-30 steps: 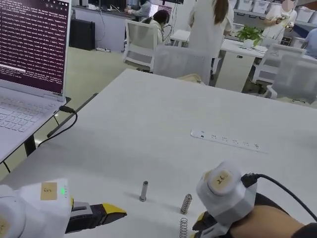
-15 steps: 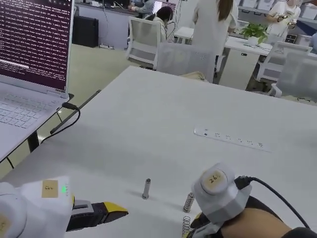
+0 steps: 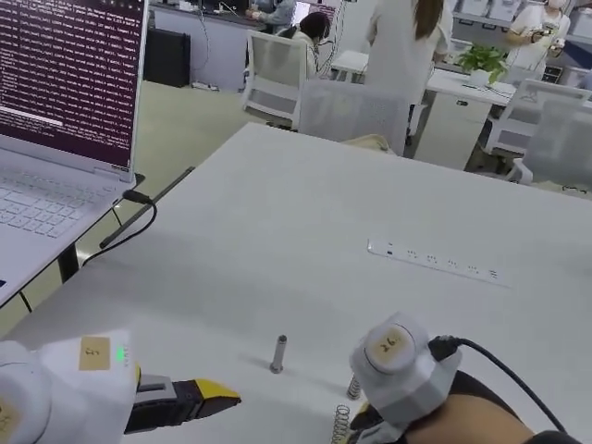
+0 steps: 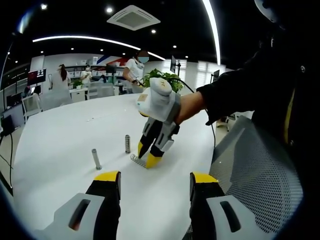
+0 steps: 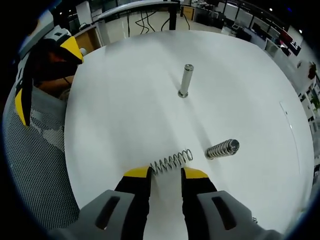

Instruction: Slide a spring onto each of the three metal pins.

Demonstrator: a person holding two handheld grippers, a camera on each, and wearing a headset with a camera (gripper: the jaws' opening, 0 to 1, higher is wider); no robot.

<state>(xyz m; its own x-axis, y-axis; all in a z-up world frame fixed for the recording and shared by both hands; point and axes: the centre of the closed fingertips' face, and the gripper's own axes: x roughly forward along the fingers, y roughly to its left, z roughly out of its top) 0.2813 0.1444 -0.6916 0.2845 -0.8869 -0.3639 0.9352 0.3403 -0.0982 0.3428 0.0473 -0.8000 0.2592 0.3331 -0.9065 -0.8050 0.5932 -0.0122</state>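
Your right tongs (image 5: pixel 166 173) are open just a little bit, and they hold nothing. Your left tongs (image 4: pixel 155 177) are open wide, and they hold nothing too.

The bare pin (image 5: pixel 185 80) stands straight up on the white surface (image 5: pixel 125 100). The loose spring (image 5: pixel 171 161) lies flat near the bare pin, on your side of it. Its near end sits between the two yellow tips of your right tongs. You cannot tell if a tip touches it.

A standing spring (image 5: pixel 222 148) is also near the bare pin, to the right of it as you look down. It looks like it has a pin inside.

Your left tongs hang above the surface, to the left of the bare pin and well apart from it. A long white power strip (image 3: pixel 435 261) lies far behind the bare pin.
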